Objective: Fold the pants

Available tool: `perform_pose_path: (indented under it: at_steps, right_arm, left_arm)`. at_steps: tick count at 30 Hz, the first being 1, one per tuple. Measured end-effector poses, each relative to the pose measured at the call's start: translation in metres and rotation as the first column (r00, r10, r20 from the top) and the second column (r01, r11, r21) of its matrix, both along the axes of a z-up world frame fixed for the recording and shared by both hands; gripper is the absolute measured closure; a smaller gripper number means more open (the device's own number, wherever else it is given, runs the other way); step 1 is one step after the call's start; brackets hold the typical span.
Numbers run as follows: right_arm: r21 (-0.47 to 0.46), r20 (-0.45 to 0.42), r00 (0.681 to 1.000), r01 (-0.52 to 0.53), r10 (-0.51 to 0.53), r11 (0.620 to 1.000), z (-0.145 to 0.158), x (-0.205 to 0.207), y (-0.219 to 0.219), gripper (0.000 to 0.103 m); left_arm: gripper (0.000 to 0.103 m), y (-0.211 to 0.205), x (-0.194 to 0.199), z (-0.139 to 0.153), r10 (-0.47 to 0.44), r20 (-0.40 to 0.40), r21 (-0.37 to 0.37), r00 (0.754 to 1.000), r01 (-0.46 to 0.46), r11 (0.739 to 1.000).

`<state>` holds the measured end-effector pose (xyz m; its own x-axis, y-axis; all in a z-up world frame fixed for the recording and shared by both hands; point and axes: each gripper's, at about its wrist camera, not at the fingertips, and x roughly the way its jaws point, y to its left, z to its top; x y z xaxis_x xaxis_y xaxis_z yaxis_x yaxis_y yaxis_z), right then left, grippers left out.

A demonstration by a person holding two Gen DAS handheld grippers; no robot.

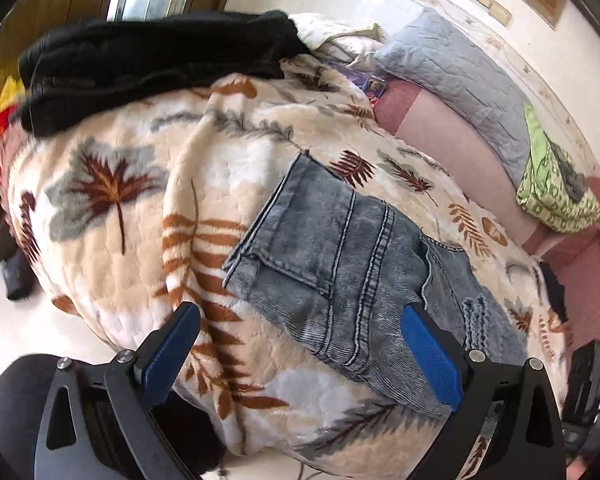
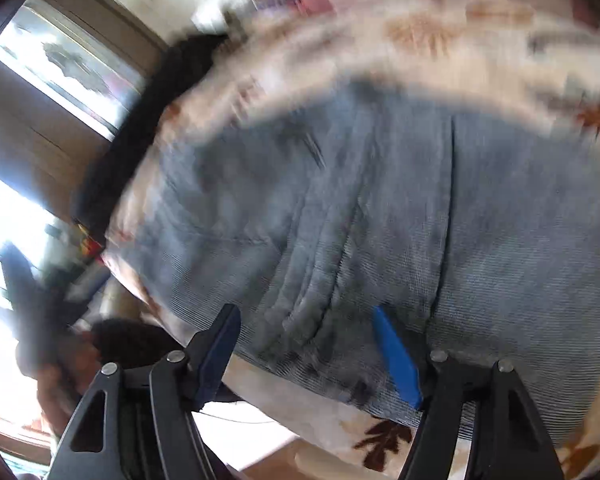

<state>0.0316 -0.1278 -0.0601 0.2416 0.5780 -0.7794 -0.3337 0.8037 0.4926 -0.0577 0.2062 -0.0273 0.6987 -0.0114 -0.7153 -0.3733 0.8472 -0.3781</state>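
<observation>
Folded small, the grey denim pants (image 1: 352, 272) lie on the leaf-print blanket (image 1: 112, 208) near its front edge, while the left gripper (image 1: 300, 316) and right gripper (image 2: 306, 312) hover above them, jaws wide and empty.

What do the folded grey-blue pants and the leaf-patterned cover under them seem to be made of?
The pants look like washed denim: faded grey-blue, with a ribbed weave and double stitched seams. The leaf-patterned blanket looks like plush fleece, with a soft, puffy, matte pile. The exact fibre of either cannot be told.
</observation>
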Motion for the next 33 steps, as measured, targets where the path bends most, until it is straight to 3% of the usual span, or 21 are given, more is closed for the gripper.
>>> perform_pose_path:
  at_steps: [2,6,8,9,10,14,18,23,27,28,29,30,31,33]
  right_arm:
    - [0.002,-0.015,1.000,0.019,-0.019,1.000,0.014,0.000,0.001,0.031]
    - [0.106,0.029,0.999,0.010,-0.014,0.994,0.040,-0.004,0.006,0.031]
    - [0.066,-0.001,1.000,-0.009,0.010,0.998,0.023,0.000,0.013,0.028]
    - [-0.001,-0.065,0.998,-0.004,0.004,1.000,0.004,0.006,0.017,0.028]
    - [0.001,-0.087,0.996,0.019,-0.019,1.000,-0.006,0.008,0.015,0.029]
    - [0.029,-0.022,0.999,0.036,-0.036,0.999,0.022,0.004,0.018,0.029]
    - [0.028,0.045,0.999,-0.033,0.031,0.999,0.042,0.002,0.036,0.029]
    - [0.070,0.011,0.999,-0.035,0.035,0.997,0.027,-0.004,0.045,0.029]
    - [0.098,0.008,0.999,-0.031,0.031,0.995,0.031,-0.006,0.035,0.029]
    - [0.115,0.005,1.000,-0.030,0.029,0.993,0.034,-0.003,0.035,0.029]
    - [0.134,-0.001,1.000,-0.027,0.028,0.991,0.038,0.001,0.035,0.029]
    - [0.161,-0.014,1.000,-0.024,0.027,0.987,0.040,0.007,0.037,0.029]
    - [0.206,-0.041,0.999,-0.018,0.027,0.978,0.042,0.015,0.039,0.029]
    - [0.315,-0.113,0.993,0.009,0.028,0.949,0.043,0.037,0.045,0.028]
  left_arm:
    - [0.003,0.004,-0.001,-0.006,-0.003,0.001,-0.014,1.000,0.003,1.000]
    - [0.003,0.019,-0.003,-0.013,0.018,0.014,-0.083,1.000,-0.016,0.996]
    - [0.003,0.027,-0.003,-0.016,0.022,0.025,-0.146,0.999,-0.018,0.989]
    - [0.003,0.029,-0.002,-0.017,0.016,0.030,-0.175,0.999,-0.010,0.985]
    - [0.003,0.031,-0.002,-0.018,0.004,0.032,-0.209,0.999,0.003,0.978]
    - [0.003,0.034,-0.004,-0.020,-0.017,0.059,-0.274,0.998,0.032,0.961]
    - [0.003,0.032,0.006,-0.027,-0.033,0.043,-0.363,0.999,0.046,0.930]
    - [0.004,0.025,0.024,-0.033,-0.042,0.021,-0.378,0.999,0.047,0.925]
    - [0.004,0.031,0.036,-0.037,0.006,0.012,-0.397,1.000,-0.001,0.918]
    - [0.008,0.033,0.038,-0.036,0.022,0.013,-0.398,1.000,-0.015,0.917]
    - [0.030,0.033,0.039,-0.035,0.022,0.017,-0.392,1.000,-0.014,0.920]
    - [0.045,0.032,0.043,-0.033,0.006,0.014,-0.370,1.000,-0.001,0.929]
    - [0.069,0.032,0.045,-0.033,0.001,-0.008,-0.341,1.000,-0.004,0.940]
    - [0.075,0.034,0.047,-0.035,0.017,-0.027,-0.325,0.999,-0.025,0.945]
